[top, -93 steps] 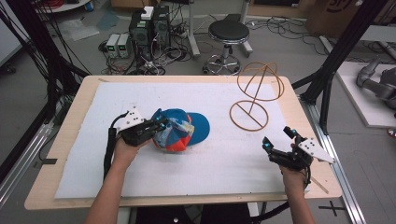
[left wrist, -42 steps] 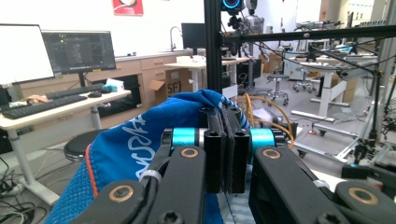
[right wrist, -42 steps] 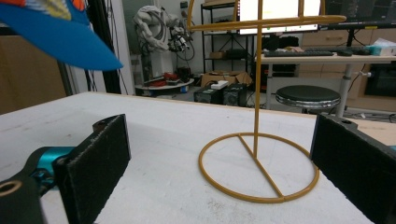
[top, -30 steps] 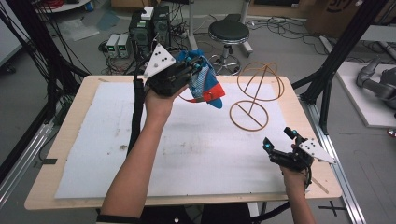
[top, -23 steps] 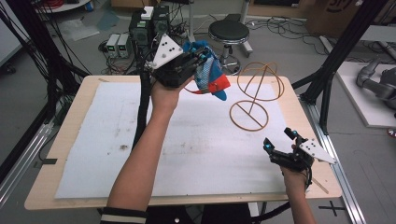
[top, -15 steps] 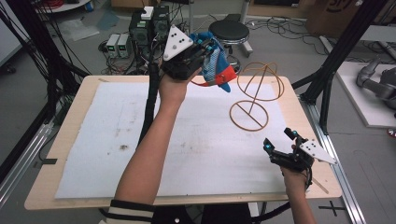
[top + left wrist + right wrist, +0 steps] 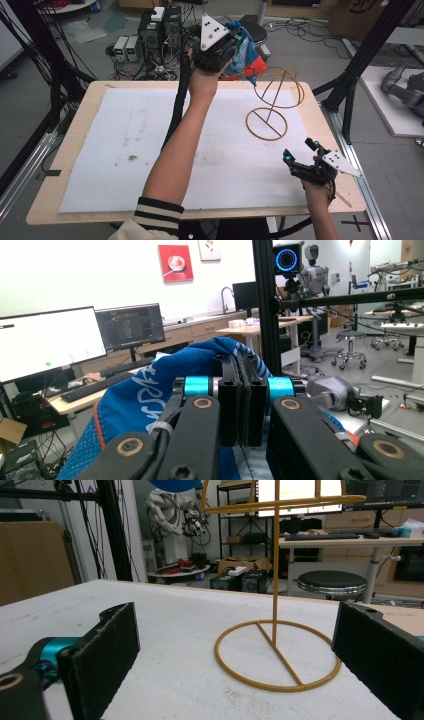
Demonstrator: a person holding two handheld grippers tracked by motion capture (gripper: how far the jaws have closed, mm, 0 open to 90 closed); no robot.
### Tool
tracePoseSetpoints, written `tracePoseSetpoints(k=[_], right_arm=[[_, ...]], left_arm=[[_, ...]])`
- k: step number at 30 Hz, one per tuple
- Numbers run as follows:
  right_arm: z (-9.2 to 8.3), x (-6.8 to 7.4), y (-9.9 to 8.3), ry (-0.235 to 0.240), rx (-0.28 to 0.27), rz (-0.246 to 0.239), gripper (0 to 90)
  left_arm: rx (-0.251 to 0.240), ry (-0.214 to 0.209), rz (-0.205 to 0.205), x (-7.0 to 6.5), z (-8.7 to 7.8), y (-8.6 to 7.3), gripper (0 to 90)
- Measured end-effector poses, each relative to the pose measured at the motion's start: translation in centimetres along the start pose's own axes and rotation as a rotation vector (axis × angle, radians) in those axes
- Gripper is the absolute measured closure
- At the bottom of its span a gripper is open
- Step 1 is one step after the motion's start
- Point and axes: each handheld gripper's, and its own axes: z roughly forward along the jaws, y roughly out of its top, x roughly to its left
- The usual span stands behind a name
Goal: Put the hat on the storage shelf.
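my left gripper (image 7: 234,42) pinches the cap (image 7: 246,56); right gripper (image 7: 301,159) open, empty. lower squarely over the stand (image 7: 274,100), probably slightly right.

Even indoor light, soft shadows, all views slightly blurred.

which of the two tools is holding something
The left tool, raised above the table's far edge and shut on the blue cap. The right tool rests open near the front edge.
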Motion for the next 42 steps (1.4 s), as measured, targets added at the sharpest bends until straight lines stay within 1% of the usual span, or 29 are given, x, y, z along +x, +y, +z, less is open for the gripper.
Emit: tracePoseSetpoints(k=[1,2,3,4,5,7,8,10,13,14,16,17,19,21,22,23,24,27,29,31,32,35,36,38,39,40,41,42], right_arm=[[0.0,0.0,0.0,0.002,-0.002,-0.003,4.8],[0.0,0.0,0.0,0.002,-0.002,-0.003,4.8],[0.0,0.0,0.0,0.004,-0.002,-0.003,4.8],[0.0,0.1,0.0,0.005,-0.001,0.0,4.8],[0.0,0.1,0.0,0.006,-0.002,0.004,4.8],[0.0,0.2,0.0,0.006,-0.003,0.003,4.8],[0.0,0.2,0.0,0.003,-0.003,0.002,4.8],[-0.1,0.1,0.0,0.003,-0.004,0.007,4.8],[-0.2,0.0,-0.1,0.002,-0.003,0.001,4.8],[-0.2,0.0,-0.1,0.002,-0.002,0.008,4.8],[-0.2,-0.1,-0.1,0.001,-0.003,0.006,4.8],[-0.3,-0.1,-0.1,0.001,-0.003,0.009,4.8],[-0.3,-0.1,-0.1,-0.004,-0.008,0.013,4.8],[-0.3,-0.2,-0.1,-0.005,-0.006,0.013,4.8],[-0.3,-0.2,-0.1,-0.005,-0.006,0.013,4.8],[-0.4,-0.2,-0.1,-0.004,-0.006,0.015,4.8],[-0.4,-0.2,-0.1,-0.004,-0.006,0.015,4.8],[-0.5,0.0,-0.2,0.008,-0.002,0.009,4.8],[-0.6,0.2,-0.2,0.01,-0.001,0.001,4.8],[-0.8,0.5,-0.2,0.018,0.002,0.0,4.8],[-0.9,0.6,-0.2,0.018,0.003,-0.011,4.8],[-1.2,0.9,-0.1,0.022,0.006,-0.03,4.8],[-1.2,0.9,-0.1,0.023,0.004,-0.033,4.8],[-1.3,1.0,-0.1,0.023,0.006,-0.032,4.8],[-1.4,1.0,0.0,0.023,0.006,-0.029,4.8],[-1.4,1.0,0.0,0.023,0.006,-0.029,4.8],[-1.5,1.1,0.0,0.023,0.007,-0.034,4.8],[-1.5,1.1,0.0,0.024,0.009,-0.034,4.8]], left_arm=[[0.0,-0.002,0.003,-0.2,0.6,0.1,88.2],[0.0,-0.002,0.003,-0.2,0.6,0.1,88.2],[0.002,0.002,0.007,-0.3,0.9,0.1,88.2],[0.011,0.005,0.018,-0.3,1.2,0.1,88.2],[0.017,0.008,0.02,-0.3,1.5,0.2,88.2],[0.009,0.018,0.017,-0.5,2.4,0.2,88.2],[0.009,0.018,0.017,-0.5,2.4,0.2,88.2],[0.008,0.022,0.023,-0.7,2.8,0.4,88.2],[0.003,0.029,0.032,-1.0,3.5,0.7,88.2],[0.0,0.029,0.033,-1.1,3.7,0.7,88.3],[-0.004,0.029,0.03,-1.2,3.9,0.8,88.3],[0.003,0.03,0.032,-1.3,4.1,0.8,88.3],[0.0,0.033,0.03,-1.3,4.6,0.9,88.2],[-0.005,0.038,0.02,-1.4,5.1,1.0,88.3],[-0.004,0.041,0.026,-1.4,5.2,1.0,88.3],[-0.017,0.052,0.025,-1.6,5.6,1.3,88.3],[-0.017,0.052,0.025,-1.6,5.6,1.3,88.3],[-0.036,0.078,0.04,-2.0,6.2,1.8,88.3],[-0.037,0.08,0.041,-2.1,6.4,1.9,88.3],[-0.046,0.087,0.034,-2.5,7.1,2.2,88.3],[-0.046,0.087,0.034,-2.5,7.1,2.2,88.3],[-0.058,0.083,0.038,-3.4,7.8,2.6,88.3],[-0.058,0.083,0.038,-3.4,7.8,2.6,88.3],[-0.061,0.076,0.043,-4.0,8.2,2.7,88.3],[-0.066,0.072,0.036,-4.6,8.7,2.7,88.3],[-0.066,0.072,0.036,-4.6,8.7,2.7,88.3],[-0.062,0.061,0.033,-5.1,9.2,2.5,88.3],[-0.062,0.059,0.027,-5.4,9.4,2.3,88.3]])
